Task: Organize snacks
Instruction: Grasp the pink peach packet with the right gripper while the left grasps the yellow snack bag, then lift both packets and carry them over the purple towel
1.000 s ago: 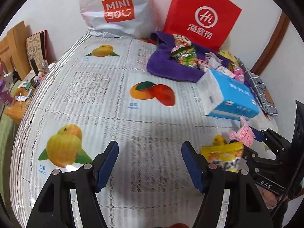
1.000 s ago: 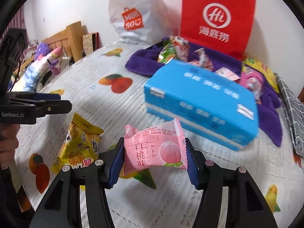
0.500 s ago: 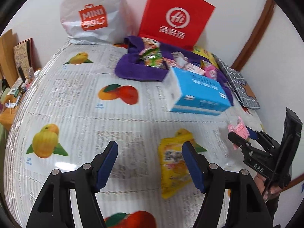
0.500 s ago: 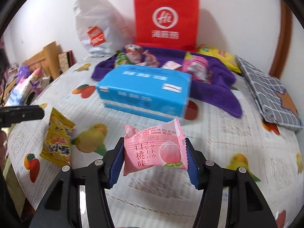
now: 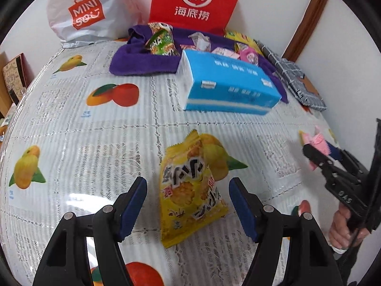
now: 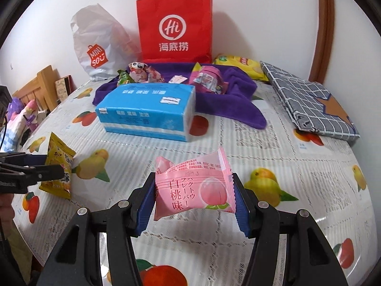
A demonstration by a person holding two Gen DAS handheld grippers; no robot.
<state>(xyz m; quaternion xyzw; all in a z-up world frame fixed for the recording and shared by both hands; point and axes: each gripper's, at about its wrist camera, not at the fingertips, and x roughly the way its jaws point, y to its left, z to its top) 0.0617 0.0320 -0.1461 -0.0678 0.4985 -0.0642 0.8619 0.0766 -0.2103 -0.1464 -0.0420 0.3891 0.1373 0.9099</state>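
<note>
Snacks first: the pink peach-flavour candy packet [image 6: 194, 191] is pinched by its two side edges between the blue pads of the right gripper [image 6: 193, 205], held up off the fruit-print tablecloth [image 6: 273, 143] on the near side of the blue tissue pack [image 6: 147, 112]. The yellow snack bag [image 5: 190, 190] lies flat on the cloth, also on the near side of that tissue pack, and the left gripper [image 5: 188, 205] hangs over it with its jaws spread wide on either side, pads not touching it as far as I can see. More snacks sit on the purple towel [image 6: 240, 95] just behind the tissue pack.
</note>
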